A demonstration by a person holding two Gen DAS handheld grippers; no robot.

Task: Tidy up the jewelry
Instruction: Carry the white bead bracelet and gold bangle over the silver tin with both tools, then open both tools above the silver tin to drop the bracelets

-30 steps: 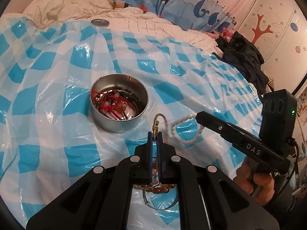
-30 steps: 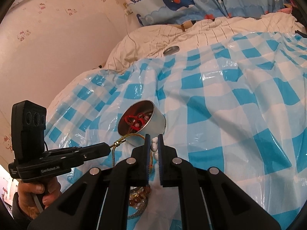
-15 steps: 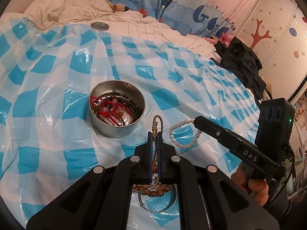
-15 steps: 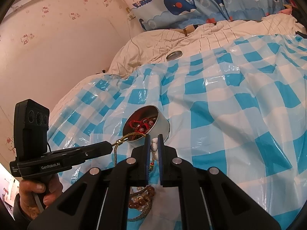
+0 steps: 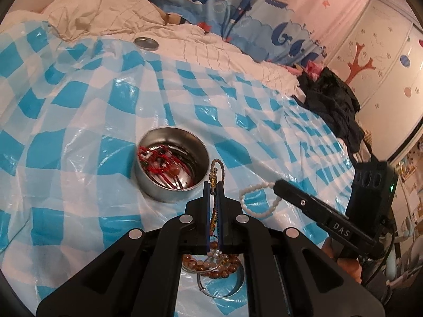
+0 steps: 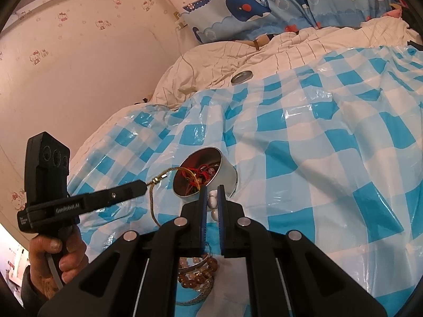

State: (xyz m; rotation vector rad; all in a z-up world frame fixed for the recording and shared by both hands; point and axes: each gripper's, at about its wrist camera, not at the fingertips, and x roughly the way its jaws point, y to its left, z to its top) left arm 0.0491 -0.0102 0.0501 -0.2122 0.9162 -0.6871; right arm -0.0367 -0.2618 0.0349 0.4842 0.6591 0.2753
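Holding a gold cord (image 5: 217,177) in my left tongs (image 5: 213,185): jaws pinched on it, clasp end looping up just past the tips, the rest hanging down between the fingers. In the right view the same cord arcs from the left tongs (image 6: 142,185) toward the tin's mouth. My right tongs (image 6: 212,194) are nearly closed on the white bead bracelet (image 5: 257,196); white beads show in the narrow gap between the pads, and the left view shows the bracelet's far loop running into the right tongs' tips (image 5: 276,185).

Tin (image 5: 170,167), round, open, stands on the blue-and-white checked sheet (image 5: 79,132) covering the bed, just ahead of both tongs. Red cord jewelry (image 5: 158,158) with a few beads lies inside. Amber bead bracelet (image 5: 211,264) and silver bangle (image 5: 222,290) lie on the sheet below the tongs, overlapping.

Tin lid (image 5: 146,42) sits far back on the cream quilt (image 5: 105,8). Dark clothes (image 5: 333,105) are piled at the right edge of the bed. A hand (image 6: 53,259) grips the left handle.
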